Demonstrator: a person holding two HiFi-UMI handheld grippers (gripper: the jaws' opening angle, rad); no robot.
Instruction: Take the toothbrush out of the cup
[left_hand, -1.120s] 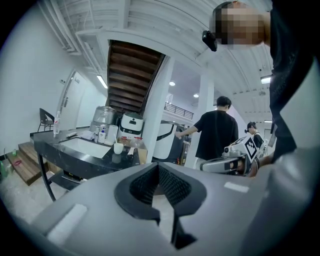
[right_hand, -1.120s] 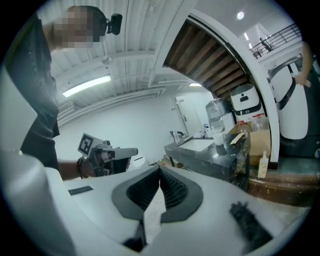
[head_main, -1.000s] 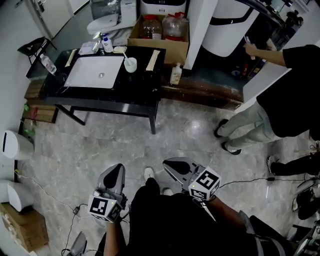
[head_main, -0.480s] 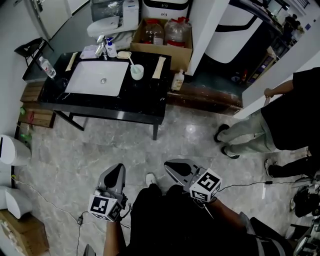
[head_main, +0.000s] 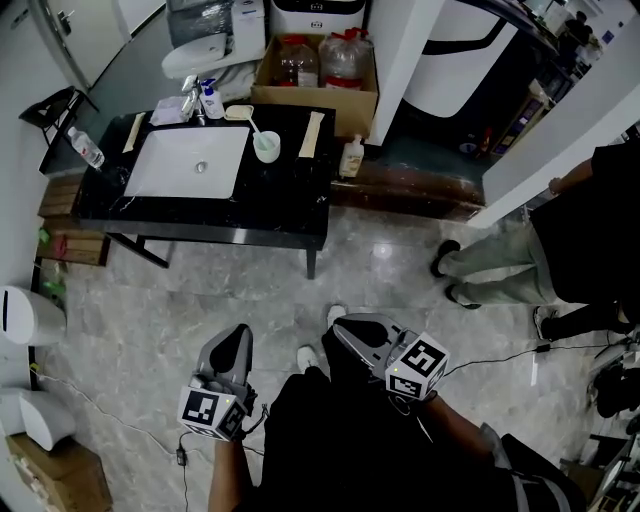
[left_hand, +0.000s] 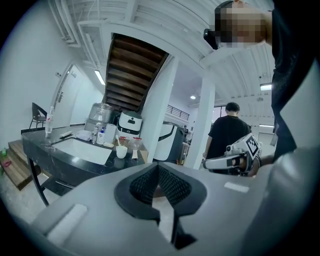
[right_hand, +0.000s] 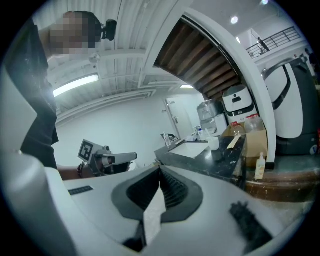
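Observation:
A pale cup (head_main: 266, 146) stands on the black table (head_main: 280, 205), just right of the white sink (head_main: 190, 162). A white toothbrush (head_main: 254, 128) leans out of it to the upper left. The same cup (left_hand: 121, 151) is small and distant in the left gripper view, and the cup (right_hand: 214, 143) is equally far off in the right gripper view. My left gripper (head_main: 238, 336) and right gripper (head_main: 341, 326) hang low over the marble floor, far from the table. Both are shut and hold nothing.
A cardboard box (head_main: 315, 90) with bottles sits behind the table. A soap bottle (head_main: 350, 155) stands on the ledge to its right. A person (head_main: 530, 250) stands at the right. A water bottle (head_main: 85, 148) is on the table's left end. A white bin (head_main: 30, 310) and a cable (head_main: 90, 405) lie at the left.
The view has shifted slightly as I step. The person at the right has drawn an arm back and moved further right. Both grippers stay shut and low.

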